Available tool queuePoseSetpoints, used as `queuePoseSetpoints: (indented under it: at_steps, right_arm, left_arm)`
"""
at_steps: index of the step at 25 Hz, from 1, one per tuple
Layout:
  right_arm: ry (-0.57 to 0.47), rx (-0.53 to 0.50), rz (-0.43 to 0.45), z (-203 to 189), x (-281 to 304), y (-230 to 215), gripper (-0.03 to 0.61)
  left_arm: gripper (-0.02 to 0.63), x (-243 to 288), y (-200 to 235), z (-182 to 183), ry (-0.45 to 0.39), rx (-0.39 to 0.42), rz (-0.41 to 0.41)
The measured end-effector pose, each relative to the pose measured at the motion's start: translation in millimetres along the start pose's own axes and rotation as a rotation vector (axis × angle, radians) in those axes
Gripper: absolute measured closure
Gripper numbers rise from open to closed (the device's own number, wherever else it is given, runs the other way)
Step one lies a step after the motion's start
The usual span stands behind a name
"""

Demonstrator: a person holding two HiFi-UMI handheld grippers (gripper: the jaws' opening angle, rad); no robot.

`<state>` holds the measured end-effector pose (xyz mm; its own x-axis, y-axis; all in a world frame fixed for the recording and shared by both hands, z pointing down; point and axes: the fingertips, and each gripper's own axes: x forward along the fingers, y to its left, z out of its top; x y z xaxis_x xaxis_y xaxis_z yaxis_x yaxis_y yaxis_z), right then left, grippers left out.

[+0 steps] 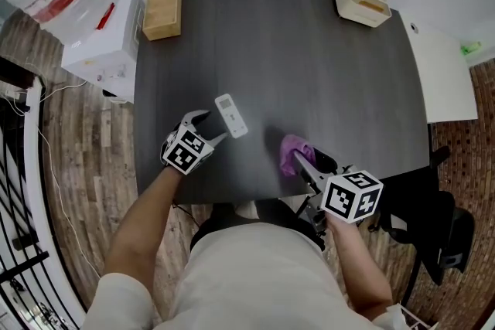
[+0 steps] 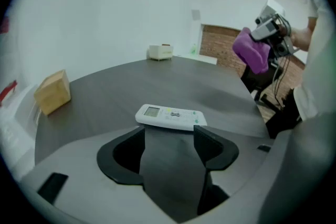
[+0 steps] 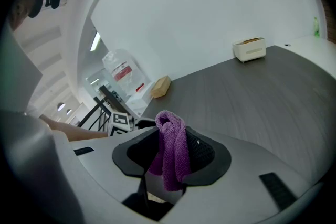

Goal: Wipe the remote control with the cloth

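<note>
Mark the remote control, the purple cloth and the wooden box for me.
remote control [image 1: 231, 115], head view, middle of its white body.
cloth [image 3: 170, 149], right gripper view, purple fold between the jaws.
wooden box [image 1: 162, 8], head view, middle of its top.

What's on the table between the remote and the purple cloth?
Nothing. In the head view, only bare dark table lies between the remote and the purple cloth.
</note>
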<state>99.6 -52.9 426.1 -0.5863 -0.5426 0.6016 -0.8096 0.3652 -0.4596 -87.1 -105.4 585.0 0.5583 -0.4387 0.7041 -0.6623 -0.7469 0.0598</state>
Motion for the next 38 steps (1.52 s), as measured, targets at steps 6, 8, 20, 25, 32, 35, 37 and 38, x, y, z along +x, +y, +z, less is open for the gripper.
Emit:
queuePoseSetpoints:
  at_steps: [6,8,20,25,32,35,37,38]
  right_arm:
    - [0.032,-0.019,-0.025,-8.8,-4.1,-3.9,0.429]
    - [0.041,-0.022,-0.036,-11.3,-5.8,-7.8,0.429]
    - [0.056,-0.017,-0.025,-13.4,3.6,-14.3,0.43]
    - [0.056,-0.022,-0.036,-12.1,0.8,-17.5,0.428]
    - [0.067,-0.002,-0.065,-25.2,-9.8,-26.9,0.429]
    - [0.066,0.002,-0.059,-28.1,-8.4,-26.9,0.429]
    - [0.07,-0.001,-0.044,-29.9,-3.9,-23.9,0.428]
    - [0.074,-0.005,-0.036,-31.0,-1.4,-22.1,0.429]
  left_arm:
    - [0.285,24.5,15.8,-0.2,0.15,0.168,-0.202]
    - [0.275,31.9,8.6,-1.0,0.181,0.198,-0.248]
    - [0.275,20.2,-34.1,-8.5,0.175,0.311,-0.298]
    - [0.264,20.6,25.1,8.4,0.262,0.427,-0.24]
    - [0.252,34.6,4.0,-1.6,0.373,0.571,-0.349]
    - [0.252,20.1,-13.3,-17.6,0.371,0.549,-0.384]
    - [0.252,8.4,-32.7,-31.4,0.37,0.56,-0.412]
    - [0.252,3.6,-44.5,-36.9,0.365,0.557,-0.425]
